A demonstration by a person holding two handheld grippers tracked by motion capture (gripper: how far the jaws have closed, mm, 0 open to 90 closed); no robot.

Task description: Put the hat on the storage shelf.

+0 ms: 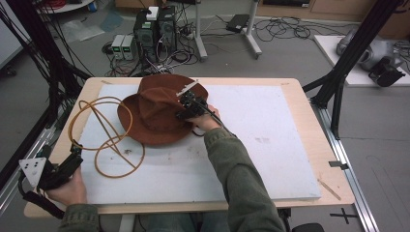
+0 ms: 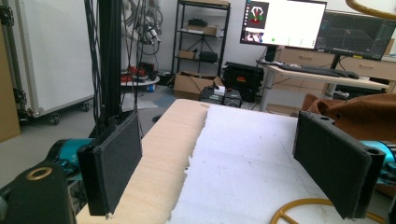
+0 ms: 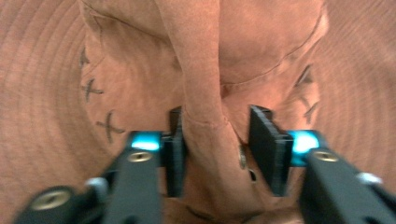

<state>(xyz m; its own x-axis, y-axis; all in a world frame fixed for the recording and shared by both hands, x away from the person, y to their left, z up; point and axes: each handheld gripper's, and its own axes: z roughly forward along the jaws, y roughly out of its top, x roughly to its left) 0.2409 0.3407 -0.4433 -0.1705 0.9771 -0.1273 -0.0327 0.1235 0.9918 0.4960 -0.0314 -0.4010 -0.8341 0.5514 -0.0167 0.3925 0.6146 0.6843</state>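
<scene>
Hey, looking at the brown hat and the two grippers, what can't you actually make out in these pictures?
- Right gripper on the hat: its own view is blurred, so whether both pads press the crown fold is unclear.
- Hat's far brim: hidden behind the crown, high view.
- Yellow cord: cut off by the bottom edge, left gripper view.
- Left gripper: jaws hidden by the hand, high view.

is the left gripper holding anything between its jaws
No, the left gripper has its jaws wide apart with just the bare white board between them.

Lab: monitors point(image 2: 283, 22), floor PCs point(image 1: 154, 29)
</scene>
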